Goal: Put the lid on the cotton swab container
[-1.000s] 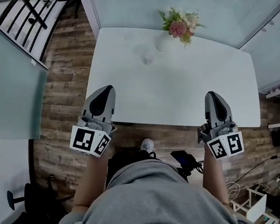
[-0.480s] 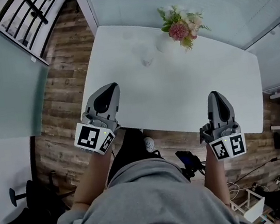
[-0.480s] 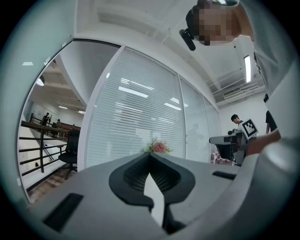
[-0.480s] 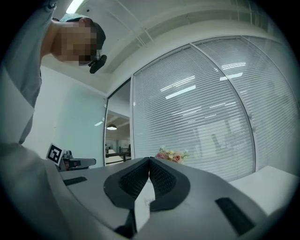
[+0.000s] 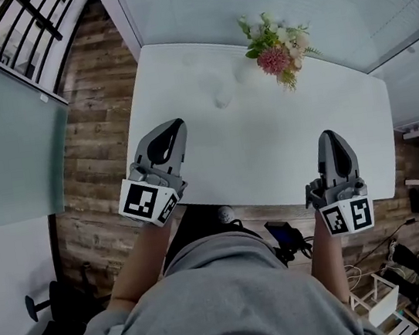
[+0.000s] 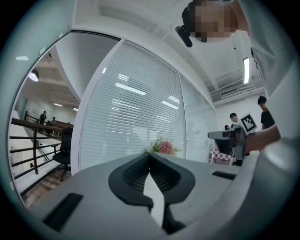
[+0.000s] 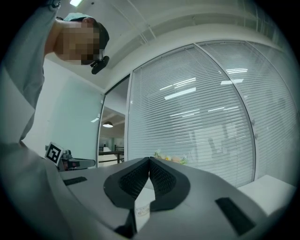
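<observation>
Table (image 5: 269, 146): white and rectangular, its long axis running left to right across the head view. It carries everything in play, and both tools hang above its near edge.
Flower bunch (image 5: 276, 50): pink and cream heads with green leaves, at the far edge of the table. It also shows past the pads in both gripper views (image 6: 164, 146) (image 7: 169, 158).
Left tool (image 5: 176, 123): closed and empty. In the left gripper view the pads meet at their tips (image 6: 150, 154) with nothing between them. It is held level over the near left corner of the table.
Right tool (image 5: 331, 134): closed and empty, its pads likewise together (image 7: 150, 160). It is held level over the near right edge.
Cotton swab container (image 5: 220, 96): judged to be the small, pale, see-through thing on the bare table, about midway between the near edge and the flower bunch. It is too small to tell its long axis or whether it stands upright.
Governing relation: the container lies ahead of the left tool and a little to its right, near it. It is well apart from the right tool, ahead and far to its left, so the left tool is the nearer.
Lid: not made out in any view. It must be found before either tool opens.
Writing: no brand or label can be read. The marker cubes (image 5: 148, 201) (image 5: 348, 216) bear only black-and-white square patterns.
</observation>
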A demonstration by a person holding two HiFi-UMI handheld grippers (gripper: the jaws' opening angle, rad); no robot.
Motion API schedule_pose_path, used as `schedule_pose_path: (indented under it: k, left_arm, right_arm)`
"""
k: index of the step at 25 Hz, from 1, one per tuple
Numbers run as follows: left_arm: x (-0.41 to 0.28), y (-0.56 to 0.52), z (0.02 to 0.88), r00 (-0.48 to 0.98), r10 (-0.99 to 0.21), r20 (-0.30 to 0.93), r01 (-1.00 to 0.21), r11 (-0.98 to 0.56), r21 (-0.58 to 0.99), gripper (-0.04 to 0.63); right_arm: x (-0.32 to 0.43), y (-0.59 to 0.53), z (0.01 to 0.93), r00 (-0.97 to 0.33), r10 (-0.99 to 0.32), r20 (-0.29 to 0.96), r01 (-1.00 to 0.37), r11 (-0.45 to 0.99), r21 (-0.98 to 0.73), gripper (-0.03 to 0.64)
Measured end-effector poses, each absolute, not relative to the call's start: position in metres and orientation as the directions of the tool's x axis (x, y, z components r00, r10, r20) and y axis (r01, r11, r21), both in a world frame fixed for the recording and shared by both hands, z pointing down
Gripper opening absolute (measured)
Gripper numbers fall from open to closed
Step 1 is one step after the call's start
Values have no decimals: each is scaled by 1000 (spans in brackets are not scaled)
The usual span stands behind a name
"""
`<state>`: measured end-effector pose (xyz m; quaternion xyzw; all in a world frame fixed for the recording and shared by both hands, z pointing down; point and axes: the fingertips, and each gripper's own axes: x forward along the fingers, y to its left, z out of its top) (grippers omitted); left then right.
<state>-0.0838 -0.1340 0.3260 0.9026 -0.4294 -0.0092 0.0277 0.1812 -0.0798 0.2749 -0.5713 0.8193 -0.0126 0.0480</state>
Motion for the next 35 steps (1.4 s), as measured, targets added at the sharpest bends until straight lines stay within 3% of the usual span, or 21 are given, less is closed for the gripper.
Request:
schedule_pose_path:
  k: [10, 26, 28, 30, 35]
  left_arm:
    - [-88, -173, 317, 642, -767, -12, -766, -642, 29, 0]
    - [-64, -189, 342, 569, -821, 46, -822, -567, 47, 2]
    - [-59, -192, 351, 573, -817, 63, -820, -570, 63, 26]
    - [-53, -195, 361, 582, -808, 86, -813, -576, 85, 112]
    - [-37, -203, 385, 615, -776, 141, -789, -606, 103, 121]
  right_arm:
    - [174, -108, 267, -318, -942, -107, -943, 326, -69, 21]
    - [206, -145, 292, -398, -916, -48, -908, 401, -119, 21]
    - [209, -149, 298, -401, -915, -41, -907, 403, -127, 21]
    - [210, -153, 303, -404, -914, -34, -905, 405, -133, 21]
    - [211, -164, 314, -421, -907, -12, -898, 419, -137, 21]
